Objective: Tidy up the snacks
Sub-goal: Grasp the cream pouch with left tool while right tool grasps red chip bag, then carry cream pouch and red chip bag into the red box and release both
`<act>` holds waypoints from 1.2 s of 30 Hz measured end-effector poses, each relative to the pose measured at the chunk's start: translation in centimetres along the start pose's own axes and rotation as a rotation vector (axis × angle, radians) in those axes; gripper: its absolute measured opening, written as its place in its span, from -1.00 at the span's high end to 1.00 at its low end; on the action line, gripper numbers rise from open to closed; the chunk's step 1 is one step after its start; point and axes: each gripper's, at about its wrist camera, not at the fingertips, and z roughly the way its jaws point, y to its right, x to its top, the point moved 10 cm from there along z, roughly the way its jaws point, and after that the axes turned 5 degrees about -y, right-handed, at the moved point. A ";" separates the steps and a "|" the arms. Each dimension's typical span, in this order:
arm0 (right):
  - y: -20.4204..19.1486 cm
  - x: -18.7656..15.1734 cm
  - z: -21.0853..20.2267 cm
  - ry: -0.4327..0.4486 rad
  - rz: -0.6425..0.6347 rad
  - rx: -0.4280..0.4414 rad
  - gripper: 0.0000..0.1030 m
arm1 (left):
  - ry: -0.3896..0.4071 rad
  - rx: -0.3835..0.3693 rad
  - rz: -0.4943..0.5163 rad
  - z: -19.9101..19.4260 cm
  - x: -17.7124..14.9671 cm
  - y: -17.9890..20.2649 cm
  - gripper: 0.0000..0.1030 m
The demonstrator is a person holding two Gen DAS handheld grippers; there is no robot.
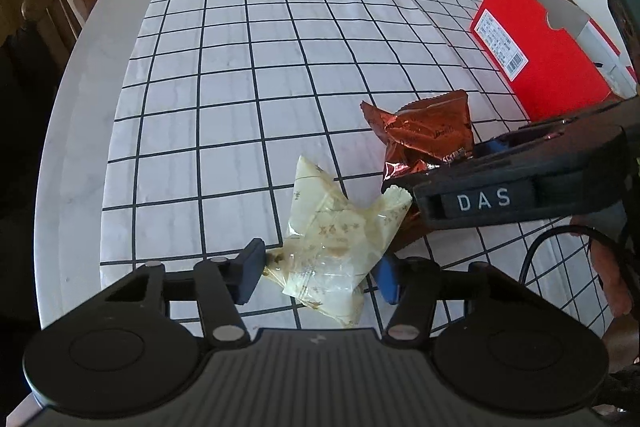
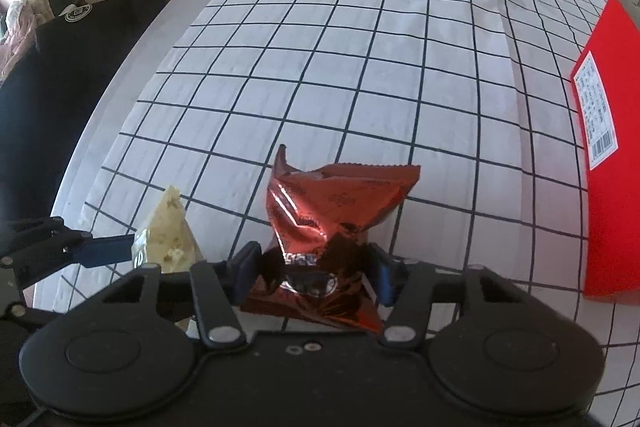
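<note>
Red shoebox (image 1: 548, 55) sits at right of frame, beyond both packets. I hold the cream wrapper (image 1: 336, 251) pinched in my left gripper (image 1: 316, 277); my right gripper (image 2: 314, 277), nearer the box, clamps the copper foil packet (image 2: 332, 211).

white table (image 1: 76, 131) under black-gridded cloth (image 1: 248, 67), red box (image 1: 548, 51) on it
</note>
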 end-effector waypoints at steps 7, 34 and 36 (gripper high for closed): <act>0.7 -0.1 -0.9 0.029 0.030 0.011 0.11 | -0.003 0.002 -0.019 0.0 0.1 -0.1 0.15; 8.1 -1.7 -13.8 0.219 0.162 0.098 0.24 | 0.067 -0.035 -0.102 -6.5 4.7 6.4 0.23; 9.5 -1.5 -15.2 0.240 0.173 0.097 0.24 | 0.077 -0.040 -0.091 -7.2 5.6 7.8 0.23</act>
